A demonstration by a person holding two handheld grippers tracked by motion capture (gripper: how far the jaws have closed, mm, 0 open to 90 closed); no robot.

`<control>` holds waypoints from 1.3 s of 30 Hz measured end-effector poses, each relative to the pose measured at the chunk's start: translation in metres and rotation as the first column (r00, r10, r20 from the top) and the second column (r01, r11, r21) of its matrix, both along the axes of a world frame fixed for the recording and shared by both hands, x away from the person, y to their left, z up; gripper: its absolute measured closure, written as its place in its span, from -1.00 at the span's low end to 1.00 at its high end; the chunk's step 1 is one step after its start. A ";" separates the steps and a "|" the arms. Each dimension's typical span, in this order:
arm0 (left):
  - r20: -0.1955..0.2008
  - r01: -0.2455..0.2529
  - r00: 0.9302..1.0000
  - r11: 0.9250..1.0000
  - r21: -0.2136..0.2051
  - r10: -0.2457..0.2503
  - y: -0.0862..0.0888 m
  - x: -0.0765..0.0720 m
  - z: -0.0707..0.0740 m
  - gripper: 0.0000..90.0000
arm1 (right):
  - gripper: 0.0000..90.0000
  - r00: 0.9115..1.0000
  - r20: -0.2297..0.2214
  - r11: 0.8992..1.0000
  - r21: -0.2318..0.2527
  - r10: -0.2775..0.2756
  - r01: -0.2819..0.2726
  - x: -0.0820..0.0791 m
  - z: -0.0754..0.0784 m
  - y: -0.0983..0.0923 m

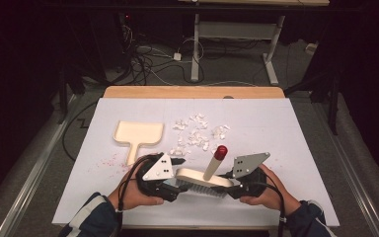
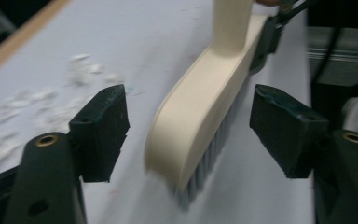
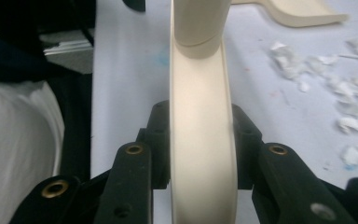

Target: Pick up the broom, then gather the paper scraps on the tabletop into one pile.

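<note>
— Now that our right gripper [image 3: 200,154] is clamped on the cream brush [image 1: 205,177] near the table's six o'clock edge, how do we sweep well?

— With our left gripper [image 2: 189,135] standing released around the brush's other end, we back it clear, then drag the bristles from the paper scraps [image 1: 197,131] toward the dustpan [image 1: 137,136] at ten o'clock.

— Any doubts?

— We can't see the bristles' contact with the table [image 1: 286,143]; the left gripper view is blurred, so they're perhaps just lifted.
</note>
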State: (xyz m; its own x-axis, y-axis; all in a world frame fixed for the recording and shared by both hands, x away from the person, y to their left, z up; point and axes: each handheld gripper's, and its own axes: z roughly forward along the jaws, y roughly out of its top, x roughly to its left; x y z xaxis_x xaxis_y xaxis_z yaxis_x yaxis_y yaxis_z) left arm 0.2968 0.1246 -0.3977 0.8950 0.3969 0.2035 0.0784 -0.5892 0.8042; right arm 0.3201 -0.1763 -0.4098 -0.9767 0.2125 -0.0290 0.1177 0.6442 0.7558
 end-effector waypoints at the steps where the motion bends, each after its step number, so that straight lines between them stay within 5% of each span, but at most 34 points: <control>1: 0.000 0.000 1.000 1.000 0.000 0.000 0.000 0.000 0.000 -0.47 | 0.51 1.000 -0.005 1.000 0.004 -0.022 0.022 0.000 0.001 -0.002; 3: 0.023 -0.063 0.998 0.998 -0.015 0.064 0.015 -0.003 -0.002 -0.51 | 0.51 0.999 -0.005 0.998 0.016 -0.054 0.055 0.003 0.003 -0.004; 4: 0.040 -0.135 0.990 0.991 -0.013 0.135 0.032 -0.005 -0.006 -0.51 | 0.51 0.998 0.000 0.998 0.022 -0.061 0.061 0.004 0.004 -0.006; 6: 0.037 -0.185 0.982 0.983 -0.002 0.185 0.047 -0.006 -0.010 -0.53 | 0.51 0.996 -0.011 0.995 0.026 -0.092 0.093 0.007 0.006 -0.008; 7: 0.051 -0.232 0.972 0.973 0.007 0.231 0.058 -0.008 -0.013 -0.56 | 0.50 0.994 -0.010 0.994 0.026 -0.106 0.106 0.008 0.007 -0.009; 8: 0.051 -0.232 0.972 0.973 0.007 0.231 0.058 -0.008 -0.013 -0.57 | 0.51 0.992 -0.012 0.991 0.030 -0.127 0.128 0.010 0.008 -0.011; 9: 0.045 -0.265 0.963 0.964 -0.007 0.265 0.067 -0.009 -0.015 -0.57 | 0.51 0.990 -0.009 0.989 0.026 -0.143 0.143 0.011 0.008 -0.012; 10: 0.035 -0.324 0.945 0.946 -0.023 0.325 0.084 -0.011 -0.021 -0.57 | 0.51 0.986 -0.006 0.986 0.020 -0.164 0.165 0.011 0.008 -0.013; 11: 0.035 -0.324 0.945 0.946 -0.023 0.325 0.084 -0.011 -0.021 -0.56 | 0.51 0.983 -0.001 0.983 0.016 -0.183 0.183 0.012 0.009 -0.013; 12: 0.029 -0.366 0.930 0.931 -0.010 0.366 0.096 -0.013 -0.027 -0.56 | 0.51 0.978 -0.001 0.978 0.021 -0.206 0.206 0.013 0.009 -0.015; 14: 0.037 -0.406 0.913 0.914 -0.002 0.406 0.105 -0.016 -0.032 -0.56 | 0.51 0.973 0.005 0.972 0.044 -0.233 0.232 0.016 0.009 -0.018; 16: 0.048 -0.424 0.905 0.906 0.005 0.423 0.112 -0.018 -0.036 -0.56 | 0.51 0.967 0.012 0.966 0.058 -0.253 0.251 0.017 0.010 -0.021; 23: -0.011 -0.450 0.892 0.892 0.039 0.451 0.121 -0.024 -0.052 -0.56 | 0.51 0.941 0.043 0.940 0.079 -0.335 0.331 0.024 0.014 -0.028; 30: -0.013 -0.447 0.894 0.893 0.059 0.448 0.119 -0.026 -0.055 -0.56 | 0.51 0.923 0.067 0.923 0.087 -0.380 0.374 0.034 0.016 -0.034; 36: -0.023 -0.442 0.896 0.895 0.062 0.444 0.118 -0.024 -0.056 -0.56 | 0.51 0.887 0.123 0.895 0.109 -0.444 0.433 0.049 0.024 -0.041; 39: -0.037 -0.432 0.900 0.899 0.070 0.435 0.118 -0.022 -0.058 -0.56 | 0.51 0.850 0.197 0.872 0.090 -0.488 0.480 0.067 0.027 -0.040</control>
State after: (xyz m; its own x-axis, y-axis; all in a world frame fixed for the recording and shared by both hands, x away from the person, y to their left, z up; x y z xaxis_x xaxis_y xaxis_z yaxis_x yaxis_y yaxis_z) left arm 0.2745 0.2427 -0.4561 0.6466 0.7369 0.1975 0.3766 -0.5335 0.7573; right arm 0.3874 -0.2167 -0.3829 -0.7220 0.6619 -0.2016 0.2466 0.5183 0.8189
